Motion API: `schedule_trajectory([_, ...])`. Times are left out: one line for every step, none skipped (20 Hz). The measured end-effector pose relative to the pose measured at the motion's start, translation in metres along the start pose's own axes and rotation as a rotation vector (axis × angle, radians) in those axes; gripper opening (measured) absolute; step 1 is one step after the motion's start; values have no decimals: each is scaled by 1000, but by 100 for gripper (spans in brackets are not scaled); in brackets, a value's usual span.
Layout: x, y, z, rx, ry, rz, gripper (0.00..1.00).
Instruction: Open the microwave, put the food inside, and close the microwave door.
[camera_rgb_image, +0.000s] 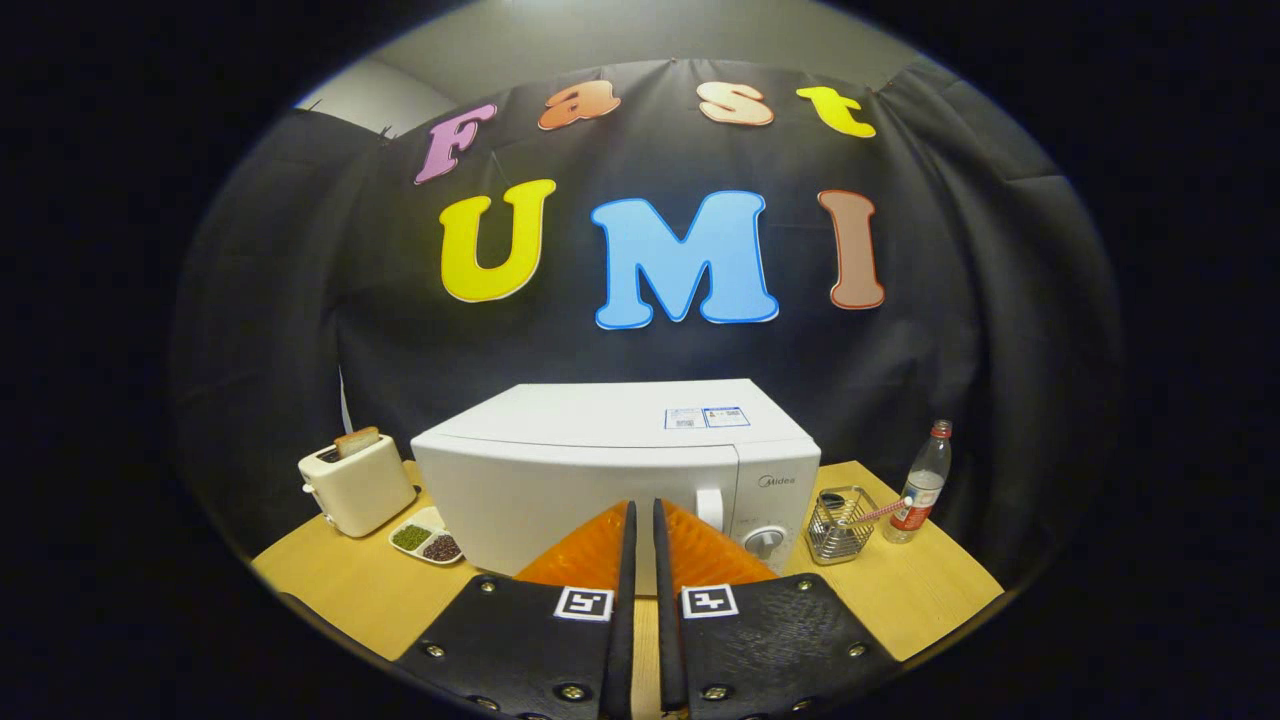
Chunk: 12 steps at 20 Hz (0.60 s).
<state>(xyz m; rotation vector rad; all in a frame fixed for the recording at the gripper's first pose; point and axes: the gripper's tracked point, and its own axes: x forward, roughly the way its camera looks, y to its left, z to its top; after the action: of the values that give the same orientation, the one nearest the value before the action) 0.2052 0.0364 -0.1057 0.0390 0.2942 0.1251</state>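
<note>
Two fingers: nearly together, a thin gap between them, holding nothing
Gripper (640, 510): level, aimed at the microwave's front
Microwave (600, 470): door closed, on the table (920, 600), just beyond the fingertips
Toaster (357, 485): left of microwave

The white microwave (610, 470) stands upright on the table, door closed, just ahead.
</note>
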Motion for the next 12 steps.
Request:
schedule_trajectory([-11,2,3,-4,-11,-6,11])
schedule_trajectory([-23,4,7,-6,-20,-9,11])
schedule_trajectory([-35,8,11,-7,-32,-10,11])
schedule_trajectory([-45,11,15,-10,-41,-13,11])
schedule_trajectory([-57,14,17,-13,-50,-18,11])
schedule_trajectory([-68,17,18,-16,-55,-21,11])
schedule_trajectory([-78,20,18,-19,-59,-26,11])
schedule_trajectory([-87,23,19,-21,-67,-33,11])
schedule_trajectory([-96,25,20,-22,-74,-41,11])
schedule_trajectory([-104,28,20,-19,-75,-46,11])
schedule_trajectory([-111,31,20,-15,-76,-50,11])
schedule_trajectory([-117,35,21,-10,-80,-55,13])
